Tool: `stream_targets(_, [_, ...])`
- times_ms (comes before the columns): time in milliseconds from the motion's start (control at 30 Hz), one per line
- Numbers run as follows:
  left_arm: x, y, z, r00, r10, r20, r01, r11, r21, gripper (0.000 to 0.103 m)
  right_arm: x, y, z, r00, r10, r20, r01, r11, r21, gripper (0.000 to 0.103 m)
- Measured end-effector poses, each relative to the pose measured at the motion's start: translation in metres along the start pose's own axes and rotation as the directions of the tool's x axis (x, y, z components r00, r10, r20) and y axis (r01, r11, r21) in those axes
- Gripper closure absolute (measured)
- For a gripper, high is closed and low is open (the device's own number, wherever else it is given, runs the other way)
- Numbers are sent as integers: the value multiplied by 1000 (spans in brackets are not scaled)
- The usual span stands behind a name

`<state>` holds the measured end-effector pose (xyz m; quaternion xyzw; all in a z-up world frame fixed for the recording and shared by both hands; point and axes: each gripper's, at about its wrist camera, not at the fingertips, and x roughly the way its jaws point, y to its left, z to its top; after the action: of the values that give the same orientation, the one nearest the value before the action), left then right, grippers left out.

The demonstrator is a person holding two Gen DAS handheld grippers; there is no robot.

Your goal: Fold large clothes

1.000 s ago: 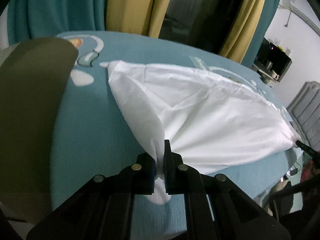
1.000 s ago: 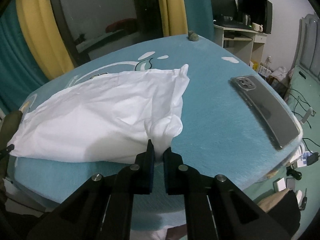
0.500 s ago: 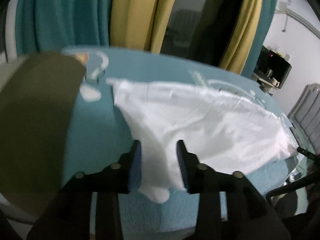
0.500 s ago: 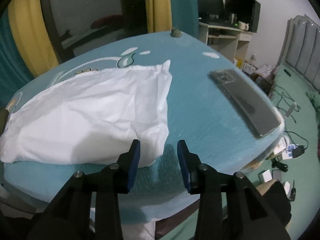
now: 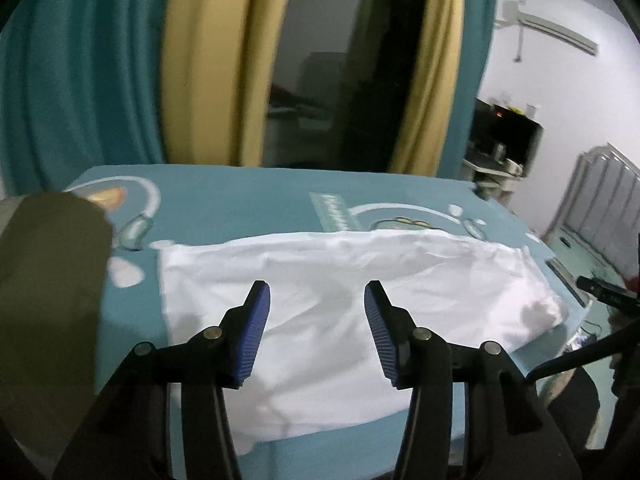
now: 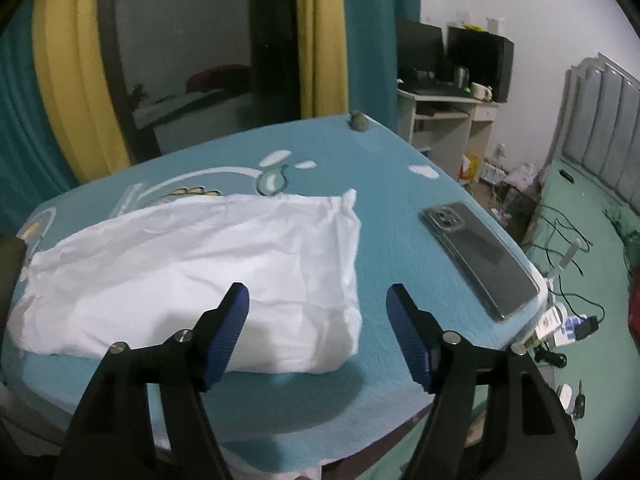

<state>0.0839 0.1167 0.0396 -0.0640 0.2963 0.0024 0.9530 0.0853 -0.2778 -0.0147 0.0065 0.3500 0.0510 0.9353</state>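
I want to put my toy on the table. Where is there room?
Bare teal table cover lies between the white garment and the phone, and beyond the garment toward the curtains. The left end is crowded by the olive cloth.

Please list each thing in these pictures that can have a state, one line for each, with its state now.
white garment: folded, lying flat on the teal table cover, held by neither gripper.
left gripper: jaws opening, nothing gripped, above the garment.
right gripper: jaws opening, nothing gripped.
phone: lying flat near the table's edge, camera side up, apart from the garment.
curtains: drawn aside from the dark window.
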Motion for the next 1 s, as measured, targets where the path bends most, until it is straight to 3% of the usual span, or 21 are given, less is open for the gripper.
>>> stream_targets(133, [16, -27, 1, 998, -60, -35, 60, 998, 13, 51, 2, 4, -5, 999, 39, -14, -39, 999, 7, 14])
stream_targets(333, [39, -53, -11, 987, -118, -111, 125, 991, 57, 51, 25, 1, -26, 993, 58, -99, -52, 997, 59, 12])
stream_targets(600, [71, -63, -22, 973, -111, -203, 127, 990, 69, 51, 52, -10, -45, 982, 70, -173, -51, 992, 113, 12])
stream_targets(733, [83, -67, -19, 973, -100, -209, 118, 990, 77, 51, 61, -12, -43, 986, 75, -151, -58, 992, 115, 11])
stream_targets(833, [86, -75, -13, 983, -57, -176, 76, 991, 106, 51, 66, -11, -38, 984, 119, -135, -98, 984, 149, 8])
stream_targets(1000, [103, -82, -6, 977, -108, -185, 119, 992, 45, 51, 77, 4, -28, 965, 235, -115, -213, 960, 180, 7])
